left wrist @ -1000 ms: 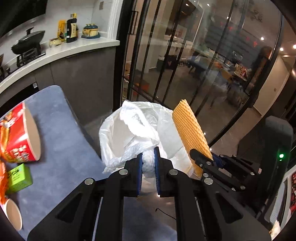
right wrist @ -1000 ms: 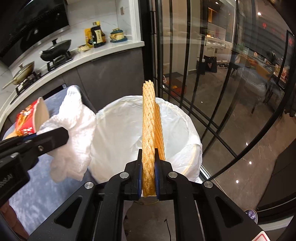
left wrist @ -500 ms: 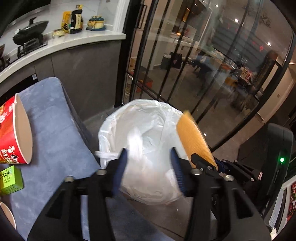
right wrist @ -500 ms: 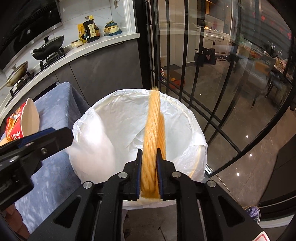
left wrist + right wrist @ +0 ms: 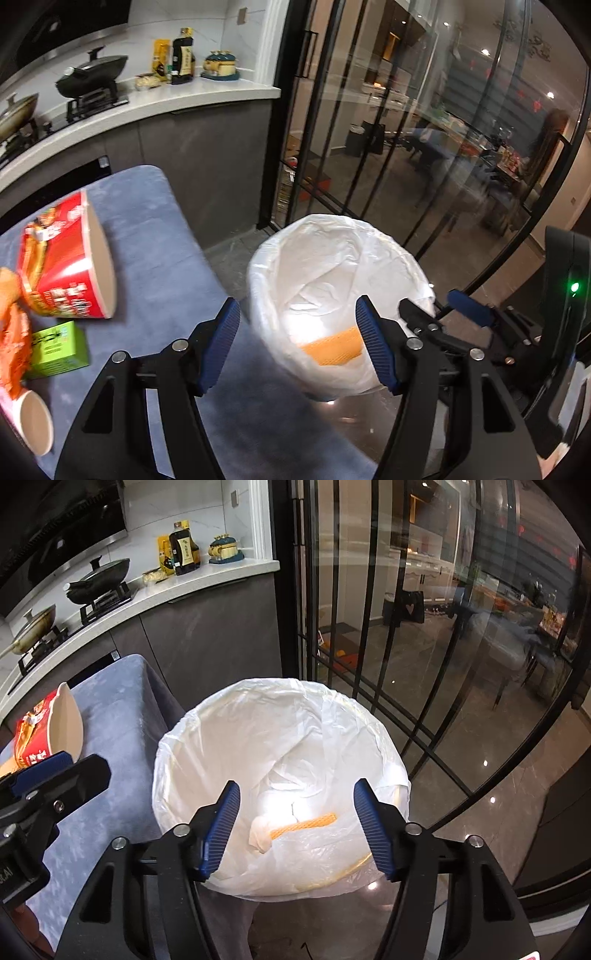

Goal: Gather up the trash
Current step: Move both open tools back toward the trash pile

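Note:
A bin lined with a white bag [image 5: 280,690] stands beside the table. At its bottom lie an orange foam net [image 5: 306,825] and a crumpled white tissue [image 5: 262,834]. My right gripper [image 5: 297,827] hangs over the bin, its jaws opening with nothing between them. The left gripper [image 5: 299,347] is also opening and holds nothing; it sits over the bin's [image 5: 332,258] near-left rim, with the net [image 5: 332,347] visible below. On the table lie a tipped red noodle bowl [image 5: 66,266], a green box [image 5: 59,349], an orange wrapper [image 5: 11,332] and a paper cup [image 5: 33,421].
The blue-grey cloth-covered table [image 5: 155,258] is left of the bin. Black-framed glass doors [image 5: 369,627] stand right behind the bin. A kitchen counter [image 5: 184,579] with pans and bottles runs along the back left. The floor is glossy dark tile.
Both grippers opened. The tissue dropped from the left one and the orange net from the right one into the bin. The left gripper shifted slightly toward the table.

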